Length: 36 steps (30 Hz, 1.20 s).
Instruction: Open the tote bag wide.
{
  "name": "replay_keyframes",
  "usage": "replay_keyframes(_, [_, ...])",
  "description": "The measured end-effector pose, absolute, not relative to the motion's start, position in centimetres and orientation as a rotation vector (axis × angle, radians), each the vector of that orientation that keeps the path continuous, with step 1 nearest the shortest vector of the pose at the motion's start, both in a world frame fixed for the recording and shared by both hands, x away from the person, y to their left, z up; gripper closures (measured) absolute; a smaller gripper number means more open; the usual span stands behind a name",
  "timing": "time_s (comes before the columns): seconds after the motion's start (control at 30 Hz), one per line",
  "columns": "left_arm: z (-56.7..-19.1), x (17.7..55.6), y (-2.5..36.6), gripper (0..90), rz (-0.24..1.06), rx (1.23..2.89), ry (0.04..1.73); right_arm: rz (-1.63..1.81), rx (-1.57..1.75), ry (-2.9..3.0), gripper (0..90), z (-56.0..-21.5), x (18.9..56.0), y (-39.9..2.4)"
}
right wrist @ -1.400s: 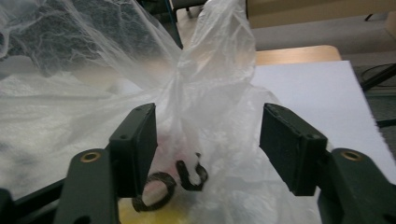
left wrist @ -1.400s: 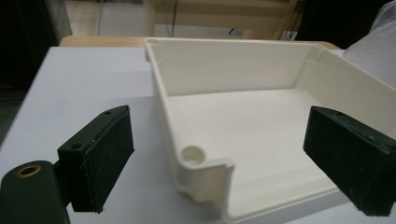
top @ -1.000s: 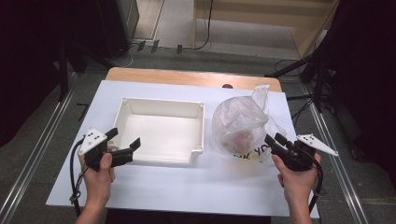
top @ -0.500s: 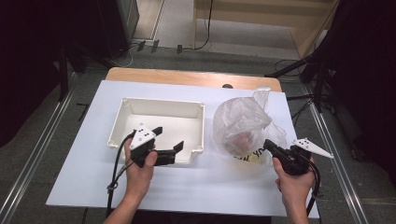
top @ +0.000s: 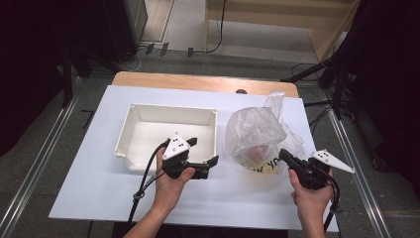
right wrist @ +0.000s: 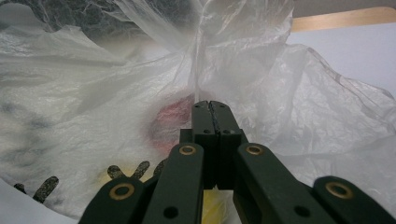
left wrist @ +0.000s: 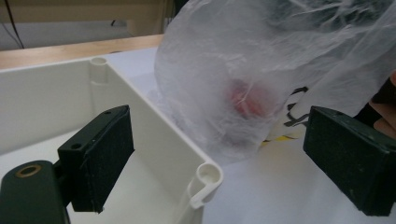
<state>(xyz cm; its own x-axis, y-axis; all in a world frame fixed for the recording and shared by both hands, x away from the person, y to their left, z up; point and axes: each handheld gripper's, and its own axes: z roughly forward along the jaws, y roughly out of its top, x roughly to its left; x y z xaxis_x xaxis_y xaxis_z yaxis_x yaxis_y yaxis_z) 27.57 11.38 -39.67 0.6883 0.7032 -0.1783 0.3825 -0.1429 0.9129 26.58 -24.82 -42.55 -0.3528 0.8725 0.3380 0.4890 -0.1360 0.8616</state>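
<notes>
A translucent white plastic bag [top: 255,134] stands on the table to the right of a white plastic tray [top: 168,107]. Something red [top: 255,151] shows through its skin. My right gripper [top: 283,153] is at the bag's near right side, shut on a fold of the film; in the right gripper view the plastic bag [right wrist: 93,93] rises in a pleat from the closed right gripper [right wrist: 210,105]. My left gripper [top: 204,150] hovers open over the tray's front right corner. In the left gripper view the left gripper [left wrist: 224,158] faces the plastic bag [left wrist: 243,70], apart from it.
The tray's inside [left wrist: 140,98] holds nothing that I can see. The white table top [top: 99,188] spreads to the left and front of the tray. A wooden strip [top: 198,82] runs along the far edge. Dark floor and cables lie beyond.
The left hand has swung right, from left of the tray to its front right corner. The right gripper has shut on the bag's film and stayed in place.
</notes>
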Motion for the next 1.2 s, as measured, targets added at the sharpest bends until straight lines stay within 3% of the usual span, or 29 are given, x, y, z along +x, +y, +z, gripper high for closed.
replay_keyframes(0.2, [-38.8, 27.0, 9.2, 9.4, 0.345, 1.782, 0.798, 1.489, 1.499, 1.802, 90.0, -42.6, 26.5, -24.3])
replay_keyframes(0.4, [-37.7, 26.4, 7.5, 17.2, 0.350, 1.756, 0.735, 1.475, 1.462, 1.846, 90.0, -42.9, 26.6, -23.7])
replay_keyframes(0.57, [-37.3, 26.4, 7.1, 34.4, 0.325, 1.718, 0.670, 1.444, 1.437, 1.884, 90.0, -43.2, 26.6, -23.3])
replay_keyframes(0.63, [-37.4, 26.4, 7.0, 46.0, 0.325, 1.720, 0.668, 1.440, 1.435, 1.894, 90.0, -43.3, 26.6, -23.2])
replay_keyframes(0.67, [-37.5, 26.6, 7.0, 46.0, 0.329, 1.732, 0.674, 1.437, 1.433, 1.900, 90.0, -43.4, 26.7, -23.2])
replay_keyframes(0.7, [-37.7, 26.9, 7.0, 60.5, 0.322, 1.744, 0.694, 1.435, 1.439, 1.909, 90.0, -43.5, 26.8, -23.2])
replay_keyframes(0.8, [-38.2, 27.6, 7.2, 74.6, 0.253, 1.748, 0.713, 1.424, 1.444, 1.919, 90.0, -43.8, 26.8, -23.3])
replay_keyframes(1.0, [-39.0, 28.1, 7.1, 88.3, 0.223, 1.783, 0.715, 1.397, 1.455, 1.938, 90.0, -44.2, 26.9, -23.4])
replay_keyframes(1.2, [-40.6, 28.4, 6.7, 89.8, 0.172, 1.813, 0.743, 1.442, 1.389, 1.841, 60.1, -43.0, 26.5, -23.4])
